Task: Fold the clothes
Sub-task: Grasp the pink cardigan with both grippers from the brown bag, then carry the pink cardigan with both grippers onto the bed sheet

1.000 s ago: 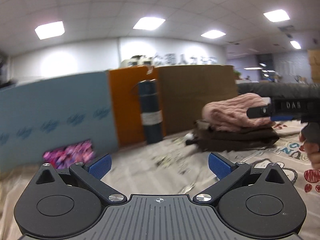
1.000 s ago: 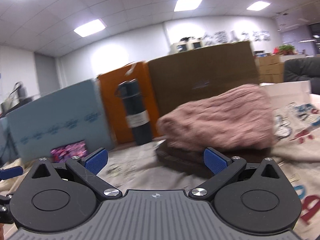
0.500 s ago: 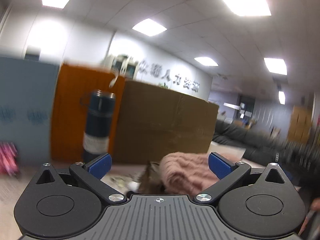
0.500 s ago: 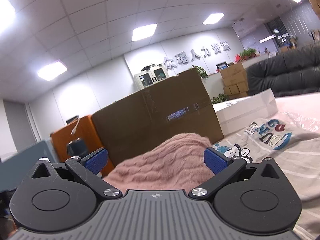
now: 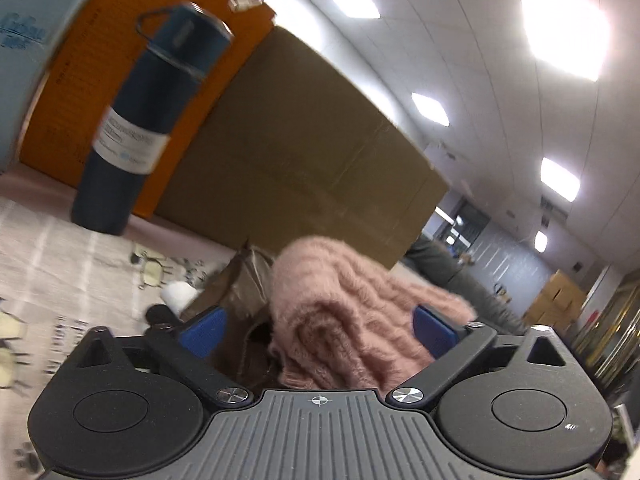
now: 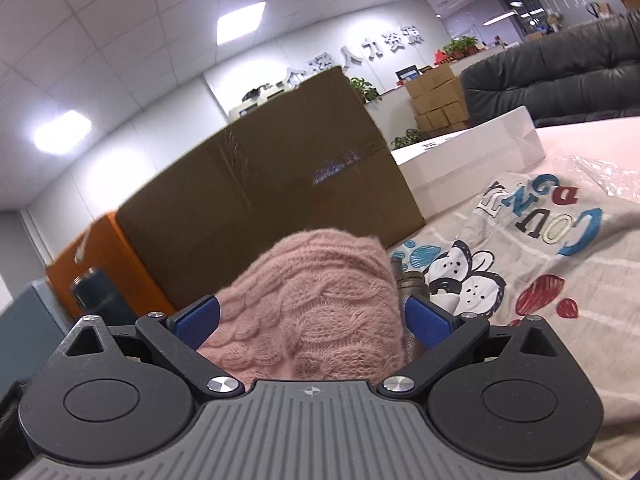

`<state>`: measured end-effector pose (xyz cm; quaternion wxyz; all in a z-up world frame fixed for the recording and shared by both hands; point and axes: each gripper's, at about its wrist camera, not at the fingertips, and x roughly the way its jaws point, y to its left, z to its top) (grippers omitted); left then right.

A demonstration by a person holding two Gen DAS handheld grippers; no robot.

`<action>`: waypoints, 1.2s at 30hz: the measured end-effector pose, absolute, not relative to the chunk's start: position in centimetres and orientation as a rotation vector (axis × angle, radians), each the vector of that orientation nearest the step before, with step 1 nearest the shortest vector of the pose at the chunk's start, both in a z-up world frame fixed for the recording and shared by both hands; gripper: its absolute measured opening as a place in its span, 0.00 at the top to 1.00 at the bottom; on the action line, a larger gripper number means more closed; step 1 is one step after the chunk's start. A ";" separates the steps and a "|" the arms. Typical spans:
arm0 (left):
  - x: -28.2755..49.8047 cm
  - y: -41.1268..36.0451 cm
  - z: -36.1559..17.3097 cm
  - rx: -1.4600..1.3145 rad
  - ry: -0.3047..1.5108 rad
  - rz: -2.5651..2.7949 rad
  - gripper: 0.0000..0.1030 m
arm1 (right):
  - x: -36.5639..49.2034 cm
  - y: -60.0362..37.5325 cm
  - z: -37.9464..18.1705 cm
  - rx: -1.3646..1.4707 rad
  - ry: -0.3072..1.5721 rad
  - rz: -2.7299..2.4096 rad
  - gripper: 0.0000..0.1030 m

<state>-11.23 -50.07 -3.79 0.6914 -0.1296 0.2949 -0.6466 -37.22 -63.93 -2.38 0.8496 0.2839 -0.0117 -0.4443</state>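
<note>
A folded pink knit sweater (image 5: 344, 316) lies on top of a dark brown folded garment (image 5: 236, 300) on the printed table cover (image 5: 60, 240). My left gripper (image 5: 318, 334) is open, its blue pads on either side of the sweater's near end. In the right wrist view the same pink sweater (image 6: 316, 304) fills the gap of my right gripper (image 6: 312, 320), which is open with the pads close to the sweater's sides. A little of the brown garment (image 6: 410, 280) shows to the right of the sweater.
A dark blue flask (image 5: 148, 120) stands at the back left, before an orange panel (image 5: 100, 92) and a brown cardboard box (image 5: 304, 168). A white box (image 6: 468, 164) lies behind the cartoon-printed cloth (image 6: 540, 240). A dark sofa (image 6: 560, 68) is at the far right.
Both grippers have moved in close to the clothes pile and tilted upward; the pink sweater now sits between the pads of each. Both stay open.
</note>
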 end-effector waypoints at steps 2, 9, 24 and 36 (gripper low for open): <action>-12.1 -51.4 -4.2 -0.236 0.640 -1.428 0.24 | -36.5 -64.2 -3.1 0.575 -0.002 -0.944 0.09; -13.9 -51.5 -4.5 -0.174 0.505 -1.452 0.62 | -35.7 -63.8 -4.8 0.500 0.022 -0.990 0.55; -13.9 -40.8 0.3 -0.176 0.261 -1.503 0.68 | -35.4 -52.5 -0.5 0.304 -0.240 -0.630 0.66; -7.9 -25.8 0.4 -0.073 0.204 -1.307 0.68 | -25.0 -45.4 -0.8 0.523 -0.038 -0.217 0.66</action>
